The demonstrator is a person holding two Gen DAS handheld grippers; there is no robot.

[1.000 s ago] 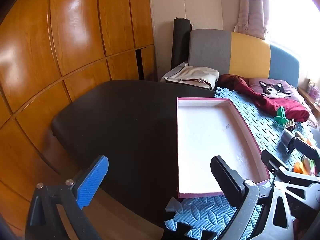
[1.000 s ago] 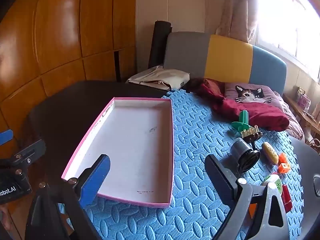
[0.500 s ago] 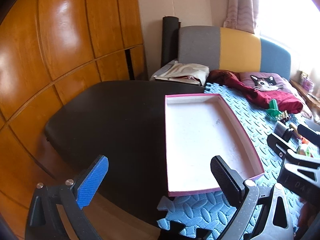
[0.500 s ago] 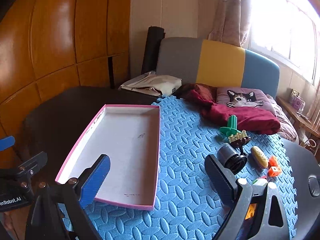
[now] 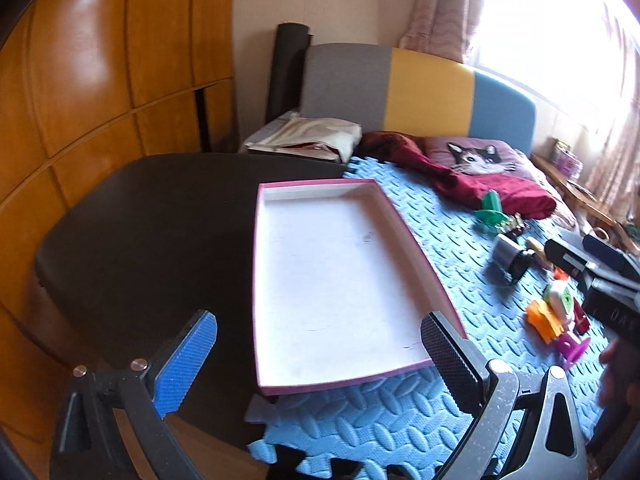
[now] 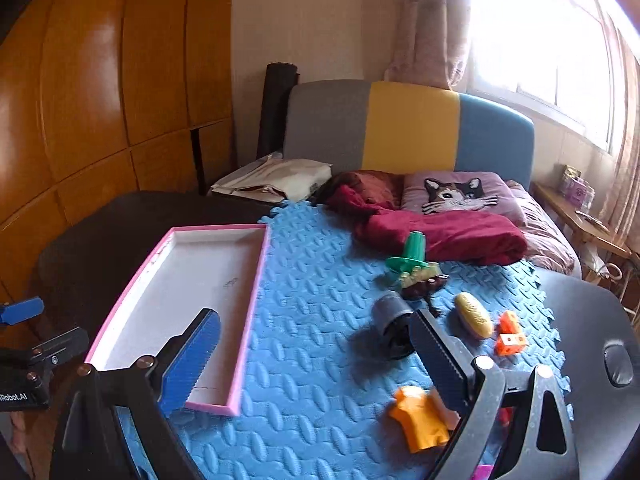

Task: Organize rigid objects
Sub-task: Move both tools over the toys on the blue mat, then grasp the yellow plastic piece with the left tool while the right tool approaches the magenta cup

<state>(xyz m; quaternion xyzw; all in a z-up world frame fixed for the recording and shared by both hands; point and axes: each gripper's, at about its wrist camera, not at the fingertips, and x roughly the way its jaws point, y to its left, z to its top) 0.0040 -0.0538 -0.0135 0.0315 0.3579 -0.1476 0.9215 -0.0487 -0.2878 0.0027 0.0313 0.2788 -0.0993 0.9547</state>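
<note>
My left tool [image 5: 316, 356] and right tool [image 6: 316, 356] both gape empty. The tray [image 6: 188, 292] runs lengthwise away from me, left of the right tool; toys [image 6: 472, 316] lie right.

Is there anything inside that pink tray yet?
No toys. The pink tray shows only its bare white floor with a few small dark marks. One near corner is hidden behind the left gripper in its own view, though the right view shows most of it bare.

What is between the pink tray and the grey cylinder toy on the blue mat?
Nothing but bare blue foam mat. In the right wrist view, the pink-rimmed white tray and the grey cylinder have no toy between them.
</note>
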